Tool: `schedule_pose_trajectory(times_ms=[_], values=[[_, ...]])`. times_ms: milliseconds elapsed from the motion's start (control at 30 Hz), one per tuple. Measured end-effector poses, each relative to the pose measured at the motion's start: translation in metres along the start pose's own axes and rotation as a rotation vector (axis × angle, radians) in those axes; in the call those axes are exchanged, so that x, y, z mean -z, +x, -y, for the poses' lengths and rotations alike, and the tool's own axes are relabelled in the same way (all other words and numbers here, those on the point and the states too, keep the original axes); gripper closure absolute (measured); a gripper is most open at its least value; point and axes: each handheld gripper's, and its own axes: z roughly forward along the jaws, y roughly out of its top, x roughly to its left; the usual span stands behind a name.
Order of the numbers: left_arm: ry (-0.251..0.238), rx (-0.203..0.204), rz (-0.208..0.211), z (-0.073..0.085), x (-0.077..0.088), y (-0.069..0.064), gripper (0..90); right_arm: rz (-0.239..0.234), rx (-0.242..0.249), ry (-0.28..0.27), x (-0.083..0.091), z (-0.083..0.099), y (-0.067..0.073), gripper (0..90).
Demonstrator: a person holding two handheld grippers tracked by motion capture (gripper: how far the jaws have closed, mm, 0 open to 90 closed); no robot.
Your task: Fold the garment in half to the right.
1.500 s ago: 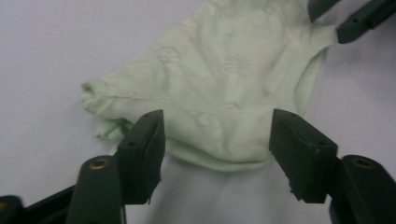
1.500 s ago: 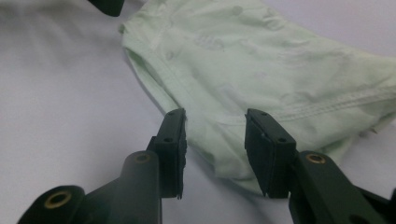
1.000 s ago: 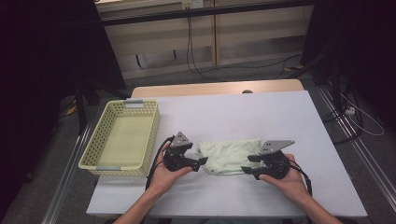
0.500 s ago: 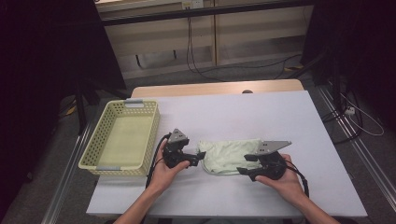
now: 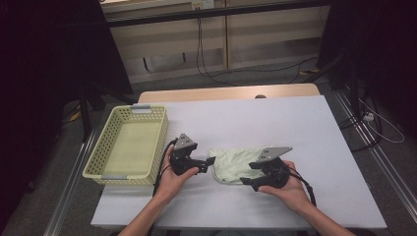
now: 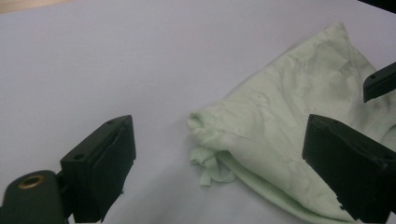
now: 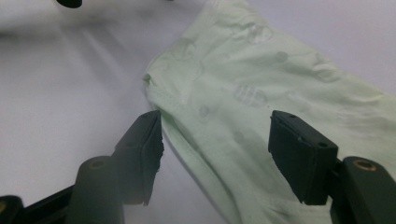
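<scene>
cloth (image 5: 235,165): a pale green printed piece, folded over on itself and lying flat on the tabletop (image 5: 275,123), near the front edge, between the two hands; the basket (image 5: 109,173) stands well apart to its left, with nothing in it that I can see.
weight: I judge it very light; thin fabric, a few layers.
stiffness: soft and limp; it will sag and unfold from any single hold, so two holds at opposite ends should keep the fold together.
surface: matte weave, unlikely to slip between pads; not fragile.
edges: the left end bunches into a small gathered corner with a loose strip or tie trailing from it (image 6: 208,163); a stitched hem runs along the near side (image 7: 187,135).
left tool (image 5: 207,161): jaws wide apart, just been opening, nothing pinched; the gathered corner lies just ahead, between them, in the left gripper view (image 6: 219,154).
right tool (image 5: 246,183): jaws apart and just been opening, straddling the near hem without pressing on it; the cloth lies free beneath, as seen in the right gripper view (image 7: 215,158).
where to hold: pinch all layers together at the left gathered corner and at the right end's hem, not a single top layer, or the fold will peel open on lifting.
risk: catching the loose tie alone would drag the cloth rather than carry it.
</scene>
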Motion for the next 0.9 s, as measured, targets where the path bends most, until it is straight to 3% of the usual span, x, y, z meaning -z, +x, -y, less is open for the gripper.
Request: schedule_pose_trajectory(times_ms=[167,200,267,467,667,900], values=[[0.003,-0.018,-0.002,-0.001,-0.001,0.002,7.2,-0.004,0.012,0.015,-0.008,-0.005,0.005,31.1],[0.023,-0.017,-0.004,-0.003,-0.002,0.002,7.2,-0.003,0.017,0.016,-0.009,-0.006,0.005,31.0],[0.038,-0.043,-0.039,-0.007,-0.004,0.003,6.9,0.003,0.023,0.015,-0.011,-0.008,0.006,30.3],[0.047,-0.048,-0.054,-0.014,-0.012,0.006,7.6,0.025,0.046,0.006,-0.012,-0.011,0.011,32.3],[0.039,-0.048,-0.045,-0.024,-0.022,0.015,7.3,-0.006,0.067,0.024,-0.02,-0.019,0.015,41.8],[0.084,-0.046,-0.055,-0.027,-0.035,0.022,9.2,-0.039,0.102,0.03,-0.034,-0.032,0.023,56.2]])
